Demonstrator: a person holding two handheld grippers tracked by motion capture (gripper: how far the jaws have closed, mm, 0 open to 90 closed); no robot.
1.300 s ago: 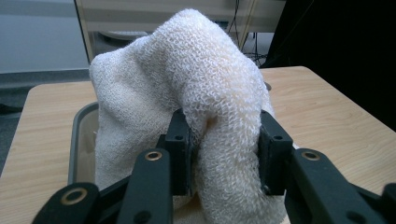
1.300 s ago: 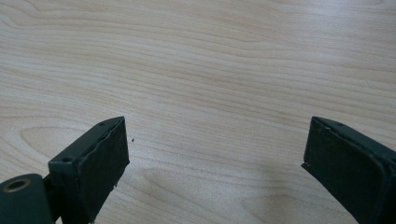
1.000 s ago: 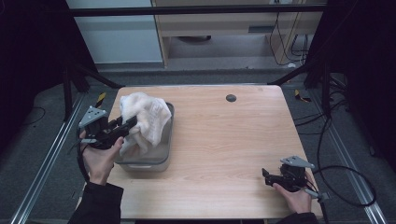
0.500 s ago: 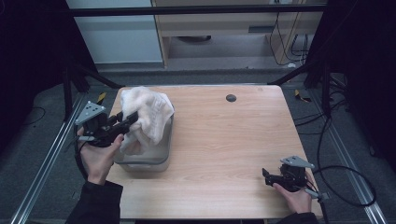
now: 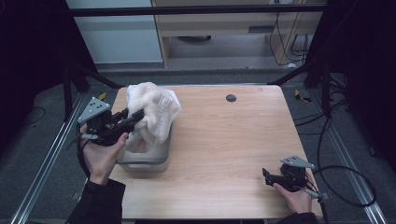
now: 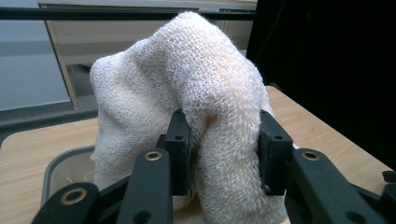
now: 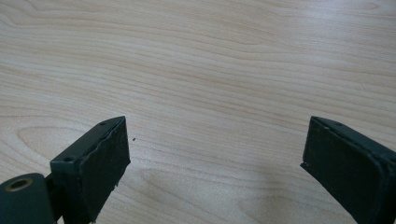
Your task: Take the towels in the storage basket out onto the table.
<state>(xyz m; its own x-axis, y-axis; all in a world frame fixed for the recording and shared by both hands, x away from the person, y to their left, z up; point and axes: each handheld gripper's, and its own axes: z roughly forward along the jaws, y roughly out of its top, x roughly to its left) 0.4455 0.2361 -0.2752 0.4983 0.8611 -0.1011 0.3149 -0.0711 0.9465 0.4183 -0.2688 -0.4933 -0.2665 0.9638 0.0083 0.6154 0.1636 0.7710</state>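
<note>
With your left gripper (image 5: 135, 115) clenched on the towel (image 5: 154, 112) at frame left, lift clear of the tray (image 5: 159, 161); your right gripper (image 5: 267, 176) rests released.

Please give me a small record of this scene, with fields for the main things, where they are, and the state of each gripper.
work in hand: lifting a towel out of a tray
towel: white, bunched, partly hanging into the tray
tray: grey, on the table's left side
left gripper: shut on the towel, above the tray
right gripper: open, nothing between the jaws, low over bare wood
table: light wood, small dark round spot near the far edge
</note>
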